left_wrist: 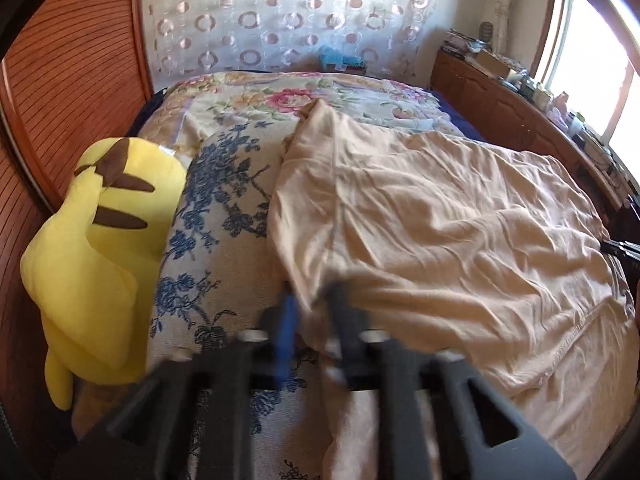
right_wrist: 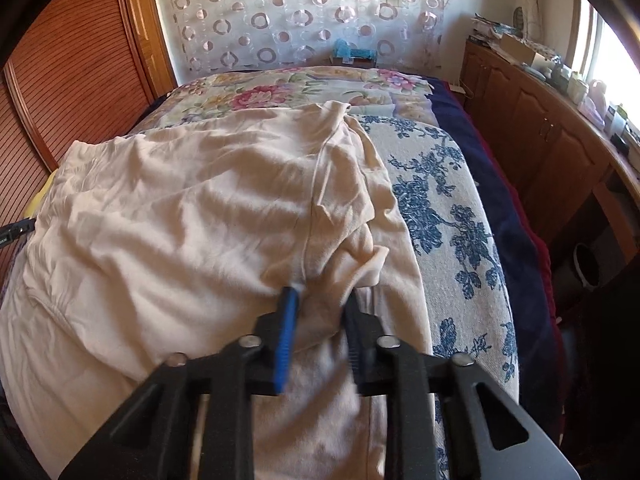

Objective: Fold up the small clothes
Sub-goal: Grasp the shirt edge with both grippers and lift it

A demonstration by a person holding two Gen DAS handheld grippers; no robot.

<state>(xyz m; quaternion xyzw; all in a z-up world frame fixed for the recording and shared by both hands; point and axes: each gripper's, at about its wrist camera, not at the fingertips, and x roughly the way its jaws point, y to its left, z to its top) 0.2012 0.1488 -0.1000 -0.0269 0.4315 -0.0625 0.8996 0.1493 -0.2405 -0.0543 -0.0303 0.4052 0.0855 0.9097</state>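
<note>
Both wrist views close, angled down, sharing cream garment; bed

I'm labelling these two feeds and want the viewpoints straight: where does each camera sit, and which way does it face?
Left wrist view: sits on the left hand-held gripper, looking down and forward along its fingers at the cream garment's left edge; yellow plush toy alongside.
Right wrist view: sits on the right hand-held gripper, looking the same way at the garment's right edge; wooden cabinets alongside.
No hand or sleeve shows in either.
Shared: the garment, the blue-flowered bedspread, the ring-patterned curtain.
</note>
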